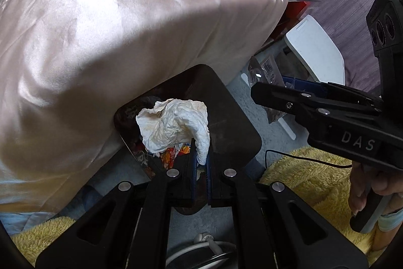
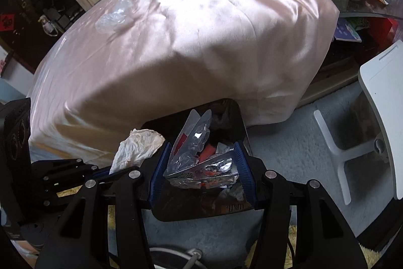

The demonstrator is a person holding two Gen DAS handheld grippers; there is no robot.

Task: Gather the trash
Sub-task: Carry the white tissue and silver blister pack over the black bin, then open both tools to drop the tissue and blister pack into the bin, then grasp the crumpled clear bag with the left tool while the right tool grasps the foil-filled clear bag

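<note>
Left wrist: left tool (image 1: 201,158) pinches tissue (image 1: 173,129) over wrapper-filled black bin (image 1: 234,122).

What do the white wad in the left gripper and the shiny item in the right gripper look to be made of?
White wad: likely tissue or paper towel, matte, softly crumpled, with faint yellowish stains. Shiny item: apparently foil-lined plastic packaging, glossy silver with mirror-like creases and red print; part of it looks like clear film.
</note>
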